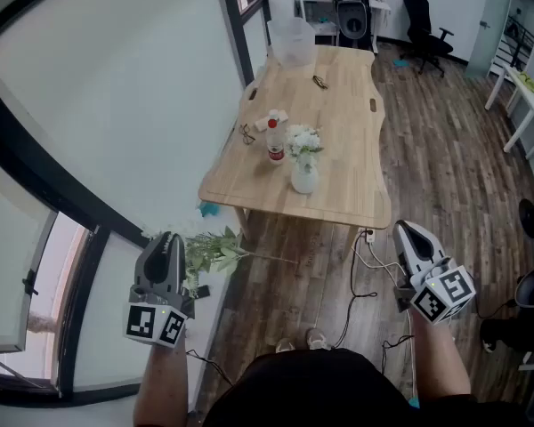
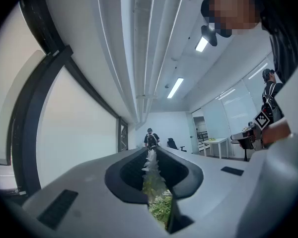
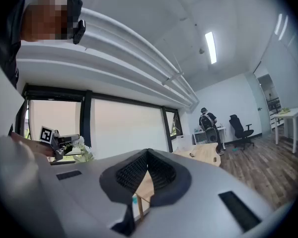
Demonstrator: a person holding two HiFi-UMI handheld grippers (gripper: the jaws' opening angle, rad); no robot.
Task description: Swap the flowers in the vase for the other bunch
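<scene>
Left gripper (image 1: pixel 169 240), short of the wooden table's (image 1: pixel 347 132) near edge, is clamped on the leafy green bunch (image 1: pixel 215 252). Right gripper (image 1: pixel 404 231), also short of that edge, has its jaws pressed together, empty. On the table, near that edge, the vase (image 1: pixel 304 176) holds white flowers (image 1: pixel 304 139), with a bottle (image 1: pixel 275 140) just beside it.

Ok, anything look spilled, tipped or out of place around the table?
Nothing spilled. The vase and bottle stand upright on the table. Only loose cables trail across the floor under its near edge, where feet could catch. The left tongs grip the other bunch.
</scene>
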